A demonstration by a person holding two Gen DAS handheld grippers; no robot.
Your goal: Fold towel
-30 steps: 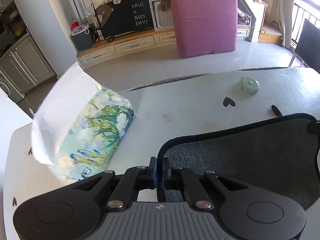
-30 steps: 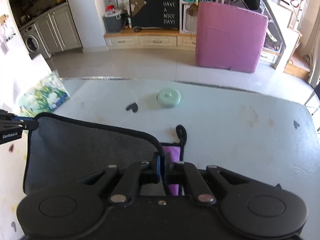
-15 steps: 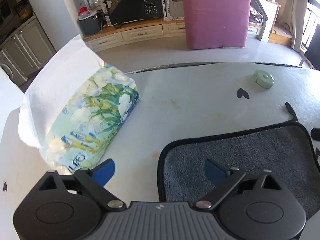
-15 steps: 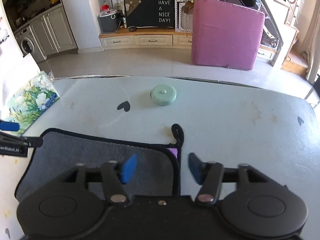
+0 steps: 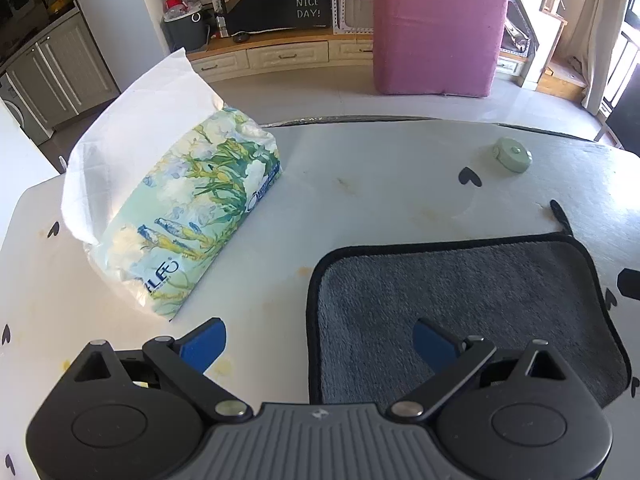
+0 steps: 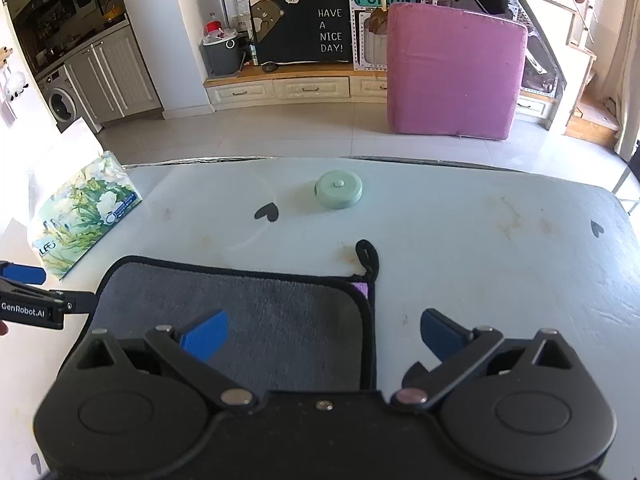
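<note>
A grey towel with black trim (image 5: 460, 300) lies folded flat on the white table (image 5: 360, 184); it also shows in the right wrist view (image 6: 248, 304), with a purple underside peeking at its far right corner (image 6: 362, 290) and a black hanging loop (image 6: 368, 254). My left gripper (image 5: 318, 344) is open and empty above the towel's near left corner. My right gripper (image 6: 322, 334) is open and empty above the towel's near right edge. The left gripper's blue fingertip (image 6: 22, 274) shows at the left edge of the right wrist view.
A floral tissue pack (image 5: 192, 216) with a white tissue sticking up lies left of the towel. A round pale green case (image 6: 339, 190) sits beyond the towel. Black heart marks dot the table. A pink cushion (image 6: 454, 72) stands on the floor beyond.
Both grippers were shut on the towel's near corners one second ago. They opened, released the towel flat on the table and have drawn back slightly.
</note>
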